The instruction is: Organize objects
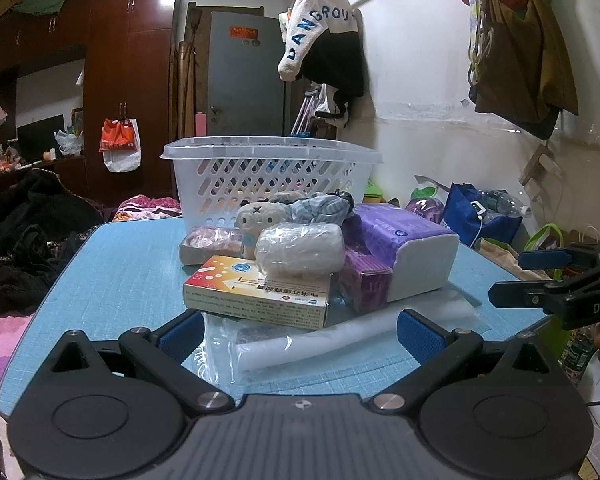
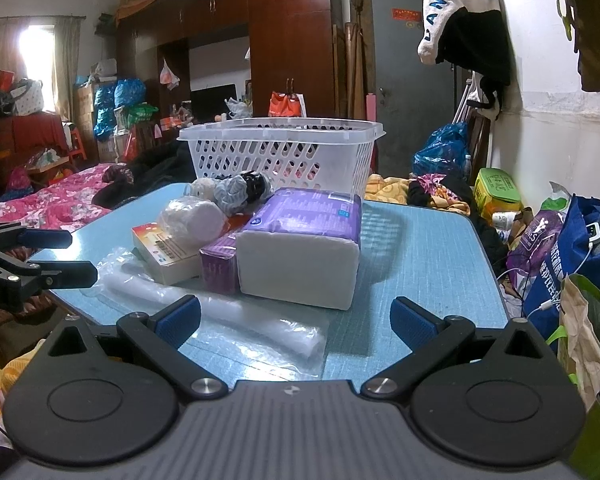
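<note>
A white slotted basket [image 1: 268,168] [image 2: 284,152] stands at the far side of the blue table [image 1: 112,264] [image 2: 420,248]. In front of it lies a pile: a purple tissue pack [image 1: 400,248] [image 2: 304,248], a small purple box [image 1: 364,284] [image 2: 218,266], an orange-and-white medicine box [image 1: 256,292] [image 2: 164,254], a wrapped white bundle [image 1: 300,250] [image 2: 192,218], a plush toy [image 1: 258,216] [image 2: 230,188] and a clear plastic roll [image 1: 300,344] [image 2: 236,316]. My left gripper [image 1: 300,334] is open just before the medicine box. My right gripper [image 2: 296,320] is open near the tissue pack.
A pink-topped packet [image 1: 212,242] lies left of the pile. Bags [image 2: 560,248] crowd the floor right of the table, a bed with a floral cover [image 2: 44,204] lies left. Clothes hang on the wall [image 1: 324,40]. Each gripper shows at the other view's edge.
</note>
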Demonstrator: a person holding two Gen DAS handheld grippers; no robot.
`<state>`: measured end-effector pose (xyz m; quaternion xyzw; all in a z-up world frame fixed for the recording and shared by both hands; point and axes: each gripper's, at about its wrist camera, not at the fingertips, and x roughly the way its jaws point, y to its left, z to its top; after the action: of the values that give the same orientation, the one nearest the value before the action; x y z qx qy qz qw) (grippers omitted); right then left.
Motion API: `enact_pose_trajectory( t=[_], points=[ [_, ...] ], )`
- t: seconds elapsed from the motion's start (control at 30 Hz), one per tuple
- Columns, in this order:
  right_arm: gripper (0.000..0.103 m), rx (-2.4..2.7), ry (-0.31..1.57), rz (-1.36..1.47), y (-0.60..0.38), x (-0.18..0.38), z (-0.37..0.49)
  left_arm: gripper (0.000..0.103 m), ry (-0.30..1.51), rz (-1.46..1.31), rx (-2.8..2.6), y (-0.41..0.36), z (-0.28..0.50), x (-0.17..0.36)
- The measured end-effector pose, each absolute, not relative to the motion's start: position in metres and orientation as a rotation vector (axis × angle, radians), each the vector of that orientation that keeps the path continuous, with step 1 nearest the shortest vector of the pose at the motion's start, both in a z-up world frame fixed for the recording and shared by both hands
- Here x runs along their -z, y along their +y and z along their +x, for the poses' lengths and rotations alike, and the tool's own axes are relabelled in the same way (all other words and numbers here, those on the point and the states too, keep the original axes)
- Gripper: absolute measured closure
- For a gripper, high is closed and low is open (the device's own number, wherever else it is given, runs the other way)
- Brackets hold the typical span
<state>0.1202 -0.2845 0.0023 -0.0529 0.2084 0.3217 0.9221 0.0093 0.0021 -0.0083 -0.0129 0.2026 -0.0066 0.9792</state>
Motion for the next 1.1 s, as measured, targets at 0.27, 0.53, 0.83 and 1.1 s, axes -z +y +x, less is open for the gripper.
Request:
enact_pose_trajectory(
  t=[0.27, 0.53, 0.83, 1.1],
  points=[
    [0.0, -0.661, 0.428, -0.112, -0.284, -0.002, 0.12, 0.0, 0.407, -0.025, 0.012, 0.002, 0.01, 0.009],
    [0.0, -0.674, 0.249, -0.015, -0.298, -0.002, 0.111, 0.0, 0.166, -0.066, -0.024, 0.013, -0.011, -0.004],
    [0.0, -0.743, 0.239, 0.007, -0.292, 0.01, 0.118, 0.0, 0.273, -0.09, -0.014, 0.038, 0.029, 0.02],
    [0.0, -0.749, 0.241, -0.022, -0.287, 0.016, 0.118, 0.0, 0.257, -0.074, 0.025, 0.029, 0.024, 0.023]
  ],
)
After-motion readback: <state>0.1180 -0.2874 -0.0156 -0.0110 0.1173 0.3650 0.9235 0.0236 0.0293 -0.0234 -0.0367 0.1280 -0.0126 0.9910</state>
